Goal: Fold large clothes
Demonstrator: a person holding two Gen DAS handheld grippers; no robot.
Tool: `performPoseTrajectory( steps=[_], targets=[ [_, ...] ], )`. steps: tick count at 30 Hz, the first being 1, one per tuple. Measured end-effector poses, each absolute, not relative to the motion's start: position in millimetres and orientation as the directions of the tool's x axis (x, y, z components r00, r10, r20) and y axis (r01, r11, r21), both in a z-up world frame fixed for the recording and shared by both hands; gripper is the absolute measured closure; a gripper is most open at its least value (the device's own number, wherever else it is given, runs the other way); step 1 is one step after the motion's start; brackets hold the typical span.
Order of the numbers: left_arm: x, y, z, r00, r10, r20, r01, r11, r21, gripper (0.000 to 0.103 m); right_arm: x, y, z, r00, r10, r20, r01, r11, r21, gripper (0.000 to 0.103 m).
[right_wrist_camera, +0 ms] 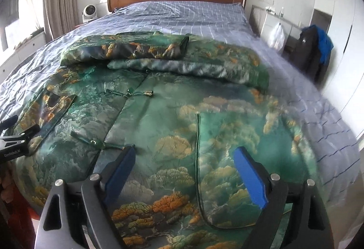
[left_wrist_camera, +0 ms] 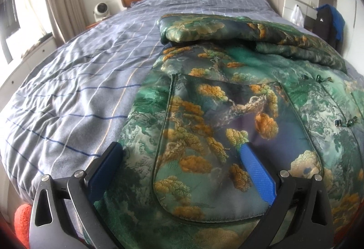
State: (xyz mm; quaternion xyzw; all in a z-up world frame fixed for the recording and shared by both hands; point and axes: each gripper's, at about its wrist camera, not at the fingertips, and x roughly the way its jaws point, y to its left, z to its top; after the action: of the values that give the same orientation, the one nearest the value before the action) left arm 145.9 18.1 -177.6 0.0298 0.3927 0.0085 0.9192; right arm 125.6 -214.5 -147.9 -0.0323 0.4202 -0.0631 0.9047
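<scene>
- The jacket (left_wrist_camera: 227, 94) lies flat on the bed (left_wrist_camera: 68, 90), front up, its sleeves already folded across the far end, directly ahead of both pairs of fingers.
- Its long axis runs away from the fingers, hem nearest, collar farthest.
- The left gripper (left_wrist_camera: 182, 153) stands wide open, straddling the near pocket (left_wrist_camera: 223, 126), holding nothing.
- The right gripper (right_wrist_camera: 185, 160) is likewise wide and empty, over the other pocket seam.
- Both hover equally near the hem; the next grasp probably takes it there.
</scene>
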Motion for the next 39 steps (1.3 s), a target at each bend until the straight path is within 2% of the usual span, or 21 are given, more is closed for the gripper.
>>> performPoseTrajectory(
  steps=[18,39],
  targets=[
    [145.8,17.5,-177.2,0.692,0.04,-0.721,0.007,0.998,0.063,0.0,119.8,-225.7,-136.2,0.601,-0.312,-0.736,0.194,0.95,-0.245,0.012],
    [145.7,17.4,-177.5,0.692,0.04,-0.721,0.009,0.998,0.063,0.0,117.8,-240.3,-141.7,0.549,-0.374,-0.747,0.244,0.927,-0.284,0.012]
  ],
)
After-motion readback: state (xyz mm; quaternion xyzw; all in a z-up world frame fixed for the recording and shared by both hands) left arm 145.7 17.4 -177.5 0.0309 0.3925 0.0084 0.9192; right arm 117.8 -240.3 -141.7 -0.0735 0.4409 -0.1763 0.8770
